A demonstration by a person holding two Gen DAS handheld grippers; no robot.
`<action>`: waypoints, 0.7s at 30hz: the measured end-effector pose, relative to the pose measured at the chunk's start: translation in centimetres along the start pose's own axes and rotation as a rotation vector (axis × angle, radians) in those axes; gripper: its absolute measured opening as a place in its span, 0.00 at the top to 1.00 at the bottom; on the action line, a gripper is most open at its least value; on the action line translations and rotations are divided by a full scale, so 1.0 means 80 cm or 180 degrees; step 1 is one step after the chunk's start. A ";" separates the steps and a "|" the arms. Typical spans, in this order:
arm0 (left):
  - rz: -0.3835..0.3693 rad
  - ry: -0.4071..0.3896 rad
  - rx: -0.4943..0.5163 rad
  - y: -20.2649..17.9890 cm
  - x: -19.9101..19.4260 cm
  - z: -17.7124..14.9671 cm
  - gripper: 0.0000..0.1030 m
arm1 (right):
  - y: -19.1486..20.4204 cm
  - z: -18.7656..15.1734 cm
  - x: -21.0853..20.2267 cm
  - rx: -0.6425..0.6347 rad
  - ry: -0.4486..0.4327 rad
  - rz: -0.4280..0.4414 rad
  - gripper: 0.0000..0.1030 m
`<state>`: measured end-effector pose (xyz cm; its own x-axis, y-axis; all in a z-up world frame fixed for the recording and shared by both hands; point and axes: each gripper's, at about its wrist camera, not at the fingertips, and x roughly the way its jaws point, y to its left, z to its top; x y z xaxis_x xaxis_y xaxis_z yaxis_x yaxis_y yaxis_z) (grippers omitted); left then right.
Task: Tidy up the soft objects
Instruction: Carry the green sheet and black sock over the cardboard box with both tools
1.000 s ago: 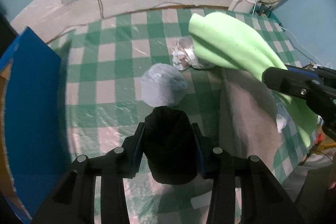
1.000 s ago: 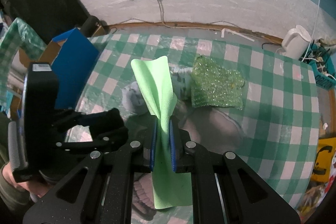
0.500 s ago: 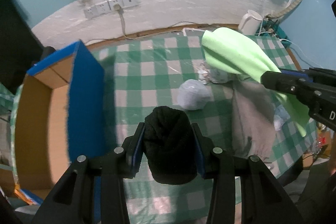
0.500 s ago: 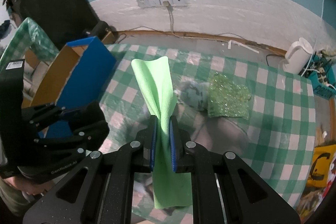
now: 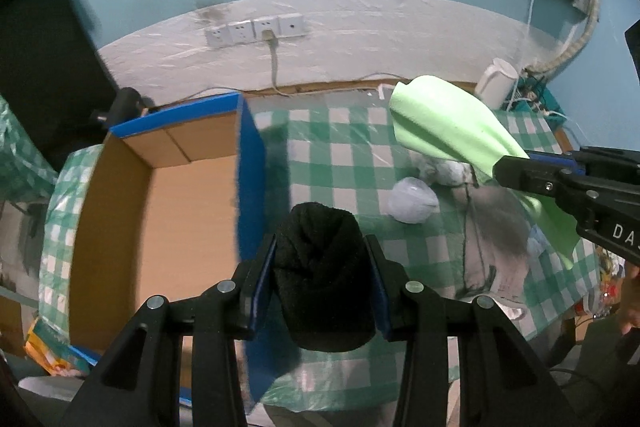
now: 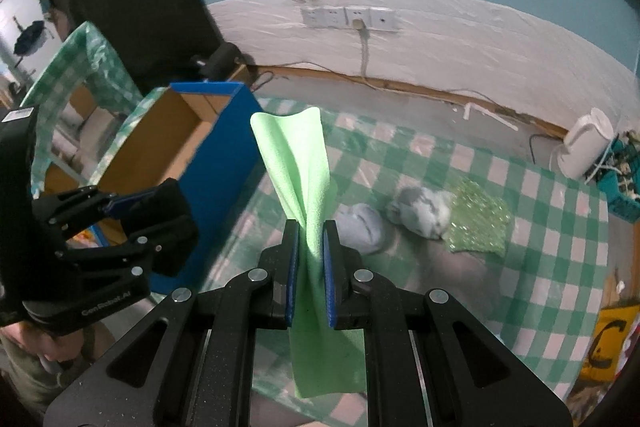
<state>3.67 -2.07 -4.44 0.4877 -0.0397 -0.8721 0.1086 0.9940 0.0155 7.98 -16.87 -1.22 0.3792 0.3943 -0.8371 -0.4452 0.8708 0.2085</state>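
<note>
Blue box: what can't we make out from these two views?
- Blue box floor: left wrist view, the near part is hidden behind the left gripper and black knit roll.
- Right wrist view: box interior mostly hidden by its own wall.
- Grey cloth: blurred in both views.

A white plastic electric kettle (image 6: 585, 143) stands beside the far edge of the green-and-white checked surface (image 6: 532, 247). White wall sockets (image 5: 256, 30) are mounted above.
</note>
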 end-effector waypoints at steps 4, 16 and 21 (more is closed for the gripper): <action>0.0036 -0.0043 -0.0075 0.019 -0.009 -0.002 0.59 | 0.022 0.014 0.002 -0.0081 -0.0016 0.0050 0.91; 0.0171 -0.0141 -0.0349 0.087 -0.025 -0.008 0.59 | 0.091 0.053 0.031 -0.0338 0.0006 0.0229 0.91; 0.0289 -0.0123 -0.0464 0.119 -0.023 -0.015 0.59 | 0.124 0.068 0.048 -0.0433 0.0059 0.0320 0.91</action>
<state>2.72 7.55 -3.27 0.5231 0.0499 -0.8508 -0.0628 0.9978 0.0199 9.42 -5.09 0.40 0.3127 0.4708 -0.8249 -0.5862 0.7790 0.2224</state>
